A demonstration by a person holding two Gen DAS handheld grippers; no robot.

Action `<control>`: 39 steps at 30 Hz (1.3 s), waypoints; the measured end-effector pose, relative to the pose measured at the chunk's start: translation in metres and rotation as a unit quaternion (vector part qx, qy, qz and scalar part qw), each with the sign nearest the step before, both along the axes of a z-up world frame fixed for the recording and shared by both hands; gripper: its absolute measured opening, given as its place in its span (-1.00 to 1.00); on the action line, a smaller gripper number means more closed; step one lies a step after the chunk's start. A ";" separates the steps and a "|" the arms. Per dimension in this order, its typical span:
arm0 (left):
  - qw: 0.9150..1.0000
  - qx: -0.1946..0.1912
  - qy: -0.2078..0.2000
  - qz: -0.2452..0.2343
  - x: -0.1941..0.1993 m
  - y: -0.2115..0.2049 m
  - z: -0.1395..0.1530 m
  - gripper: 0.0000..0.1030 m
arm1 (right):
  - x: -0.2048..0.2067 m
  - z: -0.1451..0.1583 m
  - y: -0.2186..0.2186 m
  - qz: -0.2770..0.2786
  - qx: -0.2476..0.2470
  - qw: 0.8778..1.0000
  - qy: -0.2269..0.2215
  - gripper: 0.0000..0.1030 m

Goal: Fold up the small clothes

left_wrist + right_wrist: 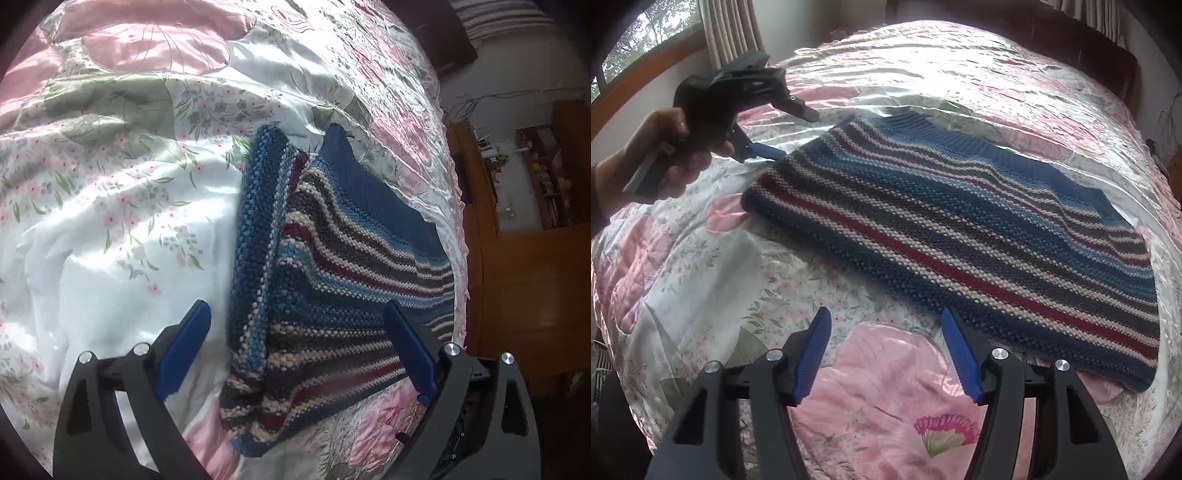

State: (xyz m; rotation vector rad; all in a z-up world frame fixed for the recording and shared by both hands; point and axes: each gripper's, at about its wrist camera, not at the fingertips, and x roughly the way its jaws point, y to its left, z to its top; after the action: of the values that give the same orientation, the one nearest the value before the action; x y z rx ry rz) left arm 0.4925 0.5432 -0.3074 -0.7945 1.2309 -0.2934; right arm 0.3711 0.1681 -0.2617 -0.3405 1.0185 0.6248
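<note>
Knitted in blue, grey, cream and red stripes, the sweater [960, 229] lay folded on the flowered bedspread [701, 258] of the bed. In the left wrist view, the left gripper [295, 314] hovered over one end of the sweater with its blue fingers [184, 347] spread wide and empty. Beside the sweater's long edge, the right gripper [886, 321] also stood with fingers apart, holding nothing. A hand [661, 158] held the left gripper's handle.
</note>
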 end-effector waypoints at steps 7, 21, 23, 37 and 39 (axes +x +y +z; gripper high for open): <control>1.000 -0.001 0.004 -0.012 0.031 -0.004 -0.009 0.82 | 0.005 -0.010 0.026 0.018 -0.002 1.000 0.002 0.22; 0.999 0.002 0.014 -0.038 0.071 -0.011 -0.025 0.82 | -0.001 -0.043 0.090 0.061 -0.029 0.997 -0.023 0.32; 0.999 -0.004 0.018 -0.042 0.074 -0.012 -0.027 0.82 | -0.007 -0.047 0.104 0.073 -0.045 0.995 -0.045 0.36; 0.996 -0.004 0.045 -0.072 0.099 -0.026 -0.037 0.76 | -0.014 -0.063 0.203 0.087 -0.138 0.961 -0.224 0.52; 0.996 0.003 0.053 -0.073 0.102 -0.025 -0.038 0.63 | -0.011 -0.063 0.209 0.080 -0.139 0.959 -0.233 0.52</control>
State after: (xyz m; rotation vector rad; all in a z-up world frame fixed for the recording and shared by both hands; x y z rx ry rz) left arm 0.5942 0.5178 -0.3453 -0.7228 1.3930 -0.3697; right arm 0.3604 0.3770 -0.3246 -0.7855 0.6252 0.5107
